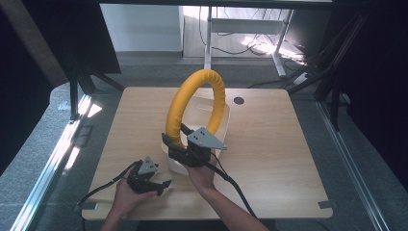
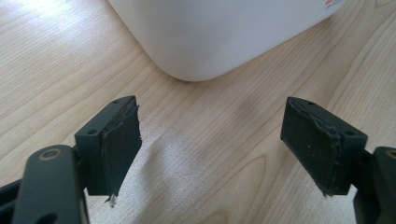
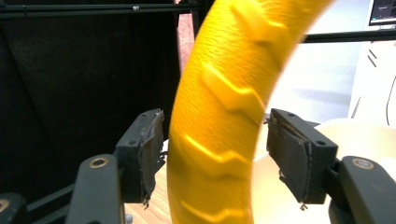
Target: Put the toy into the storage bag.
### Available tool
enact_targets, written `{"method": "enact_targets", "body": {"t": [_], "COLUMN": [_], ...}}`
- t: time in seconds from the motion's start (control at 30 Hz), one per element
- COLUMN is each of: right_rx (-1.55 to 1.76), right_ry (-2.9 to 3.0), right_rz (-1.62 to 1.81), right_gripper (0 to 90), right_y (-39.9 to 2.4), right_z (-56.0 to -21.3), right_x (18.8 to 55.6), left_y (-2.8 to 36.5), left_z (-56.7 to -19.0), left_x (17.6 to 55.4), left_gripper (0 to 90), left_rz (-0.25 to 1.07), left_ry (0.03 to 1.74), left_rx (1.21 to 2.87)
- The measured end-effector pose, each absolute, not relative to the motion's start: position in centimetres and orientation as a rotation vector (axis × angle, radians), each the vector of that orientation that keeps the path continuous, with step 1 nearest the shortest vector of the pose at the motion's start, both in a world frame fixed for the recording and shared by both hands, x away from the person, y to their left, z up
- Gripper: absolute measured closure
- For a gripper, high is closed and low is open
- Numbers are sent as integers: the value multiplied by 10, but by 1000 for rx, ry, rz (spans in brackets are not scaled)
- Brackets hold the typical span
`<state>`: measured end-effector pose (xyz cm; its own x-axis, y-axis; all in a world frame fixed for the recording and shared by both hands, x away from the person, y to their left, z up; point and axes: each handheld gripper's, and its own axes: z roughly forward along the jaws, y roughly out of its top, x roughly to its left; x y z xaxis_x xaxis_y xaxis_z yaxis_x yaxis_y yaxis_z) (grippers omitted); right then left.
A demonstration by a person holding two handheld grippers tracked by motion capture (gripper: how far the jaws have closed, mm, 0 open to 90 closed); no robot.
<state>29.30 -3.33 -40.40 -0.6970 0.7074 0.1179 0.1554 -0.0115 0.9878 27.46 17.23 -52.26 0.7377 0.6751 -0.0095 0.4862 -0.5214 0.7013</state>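
— Gaping wide, the right gripper (image 3: 212,156) has the yellow ring (image 3: 224,107) between its pads (image 3: 292,154), with a gap on each side; nothing presses on it.

— Where does that ring sit?

— It stands upright on its edge in the white tray (image 1: 222,126), near the middle of the table (image 1: 269,159), arching up toward the far edge. The right gripper (image 1: 174,144) is at the ring's lower left part, the forearm coming in from the near edge and the hand (image 1: 201,174) angled up and forward.

— And the other hand?

— The left gripper (image 1: 162,185) lies low over the wood near the near-left corner, jaws spread with nothing between them, pointing toward the tray's rounded corner (image 2: 201,56). The left hand (image 1: 126,192) wraps it from behind.
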Motion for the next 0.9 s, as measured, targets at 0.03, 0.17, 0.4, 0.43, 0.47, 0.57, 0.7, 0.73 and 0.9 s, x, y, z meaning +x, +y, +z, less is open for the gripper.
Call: {"method": "enact_targets", "body": {"t": [0.03, 0.17, 0.4, 0.43, 0.47, 0.57, 0.7, 0.73, 0.9], "right_rx": [897, 897, 908, 906, 912, 917, 932, 931, 919], "right_ry": [1852, 1853, 1854, 1852, 1851, 1849, 1841, 1840, 1837], "right_rz": [1756, 1753, 1767, 1768, 1771, 1774, 1797, 1802, 1815], "right_gripper": [358, 377, 377, 377, 376, 372, 363, 361, 354], "right_y": [-34, -36, -38, -39, -39, -41, -44, -45, -48], "right_z": [-404, -404, -404, -405, -405, -406, -405, -404, -402], "right_x": [293, 294, 295, 296, 295, 296, 297, 296, 295], "left_y": [172, 172, 171, 171, 171, 171, 171, 171, 171], "left_z": [-523, -523, -524, -524, -524, -524, -524, -524, -524], "left_x": [274, 274, 274, 274, 274, 274, 274, 274, 274], "left_gripper": [200, 200, 199, 199, 199, 199, 199, 199, 199], "left_rz": [344, 340, 343, 341, 342, 341, 341, 342, 343], "left_ry": [872, 873, 873, 873, 872, 872, 873, 874, 876], "left_rx": [2225, 2224, 2228, 2229, 2230, 2231, 2231, 2231, 2231]}}
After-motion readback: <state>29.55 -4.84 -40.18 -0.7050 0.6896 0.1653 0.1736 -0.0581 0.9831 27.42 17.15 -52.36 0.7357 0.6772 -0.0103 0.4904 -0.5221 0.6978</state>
